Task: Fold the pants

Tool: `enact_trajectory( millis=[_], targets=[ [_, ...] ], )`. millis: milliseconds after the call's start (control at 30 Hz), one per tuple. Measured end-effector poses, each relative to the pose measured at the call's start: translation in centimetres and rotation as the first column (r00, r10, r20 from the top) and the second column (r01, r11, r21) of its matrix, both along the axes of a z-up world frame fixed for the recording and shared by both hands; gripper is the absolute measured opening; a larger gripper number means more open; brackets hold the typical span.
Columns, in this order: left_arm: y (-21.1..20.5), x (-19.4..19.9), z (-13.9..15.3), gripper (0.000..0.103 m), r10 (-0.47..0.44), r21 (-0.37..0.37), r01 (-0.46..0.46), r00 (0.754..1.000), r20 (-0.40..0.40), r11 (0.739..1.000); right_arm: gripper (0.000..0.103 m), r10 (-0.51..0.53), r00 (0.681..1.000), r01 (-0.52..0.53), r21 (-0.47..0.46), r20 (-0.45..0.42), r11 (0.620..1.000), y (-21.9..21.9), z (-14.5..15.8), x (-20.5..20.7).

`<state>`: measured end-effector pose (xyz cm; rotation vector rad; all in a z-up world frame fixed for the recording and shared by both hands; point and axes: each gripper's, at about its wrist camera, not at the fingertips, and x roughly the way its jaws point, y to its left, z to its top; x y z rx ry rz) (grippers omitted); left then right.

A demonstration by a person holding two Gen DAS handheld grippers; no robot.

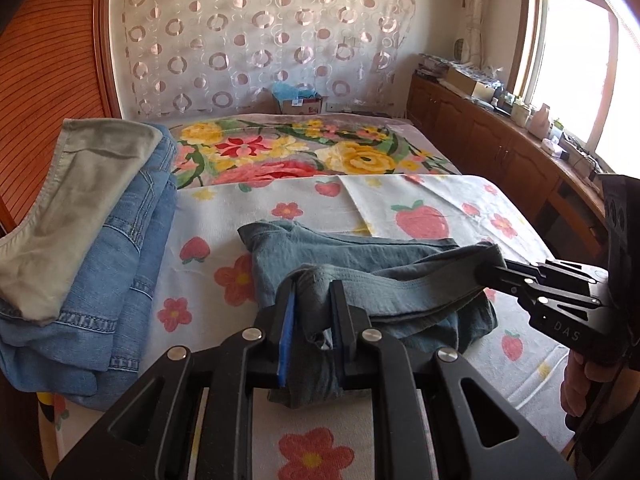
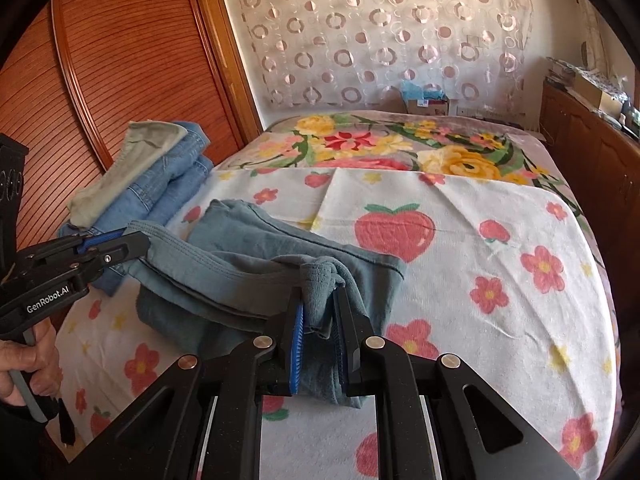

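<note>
The left tongs (image 1: 314,312) are almost closed and pinch a bunch of the gray-blue pants (image 1: 360,264). The right tongs (image 2: 320,320) are almost closed too and pinch another bunch of the same pants (image 2: 256,268).

In the left view, the right tongs (image 1: 490,268) come in from 3 o'clock and bite the far end of the cloth. In the right view, the left tongs (image 2: 132,242) come in from 9 o'clock and bite the other end. A band of the pants stretches between the two tongs. The rest of the pants lies folded on the bed (image 2: 500,280), just past the tips, at 12 o'clock.

A pile of folded blue jeans (image 1: 120,264) with a pale gray-green cloth (image 1: 76,200) on top sits at 9 o'clock in the left view, near the pants.

A small cardboard box (image 1: 300,102) sits past the far end of the bed, at 12 o'clock. Blue stuff sticks out of it, too small to tell what.
</note>
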<state>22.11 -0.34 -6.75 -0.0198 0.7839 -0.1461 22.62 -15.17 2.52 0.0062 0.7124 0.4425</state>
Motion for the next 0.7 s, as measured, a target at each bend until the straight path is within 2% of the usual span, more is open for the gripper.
enact_trajectory(
  millis=[67,167,200,233,333,400,533,700],
  targets=[
    [-0.2,-0.1,-0.3,0.018,-0.016,0.003,0.016,1.000,-0.002,1.000,0.018,-0.006,1.000,0.006,0.000,0.005,1.000,0.0,0.0,0.0],
    [-0.2,-0.5,-0.4,0.028,-0.020,0.014,0.020,1.000,0.001,1.000,0.024,-0.017,0.999,0.017,0.002,0.035,1.000,-0.9,0.4,-0.9],
    [-0.1,-0.7,-0.4,0.034,-0.027,0.013,0.027,1.000,0.006,1.000,0.031,-0.030,0.999,0.030,0.000,0.046,1.000,-1.2,0.5,-1.2],
    [0.0,-0.9,-0.4,0.049,-0.031,0.013,0.031,0.999,0.010,0.999,0.032,-0.036,0.998,0.036,0.002,0.055,0.999,-1.5,0.6,-1.5],
    [0.5,-1.6,-0.3,0.066,-0.031,0.011,0.031,0.999,0.024,0.999,0.032,-0.033,0.996,0.032,0.011,0.079,0.999,-2.5,0.7,-2.5],
    [0.8,-2.0,-0.3,0.069,-0.038,0.008,0.038,0.999,0.020,0.999,0.032,-0.022,0.997,0.022,0.002,0.071,1.000,-2.9,0.4,-2.9],
    [1.6,-3.4,-0.9,0.069,-0.027,0.010,0.027,0.999,0.022,1.000,0.032,0.002,1.000,-0.001,-0.021,0.028,1.000,-3.2,-1.0,-3.0],
    [2.4,-3.8,-2.8,0.069,-0.040,-0.008,0.039,0.999,-0.032,0.999,0.032,0.034,0.998,-0.036,-0.029,-0.049,0.999,-2.8,-3.0,-2.1]
  ],
)
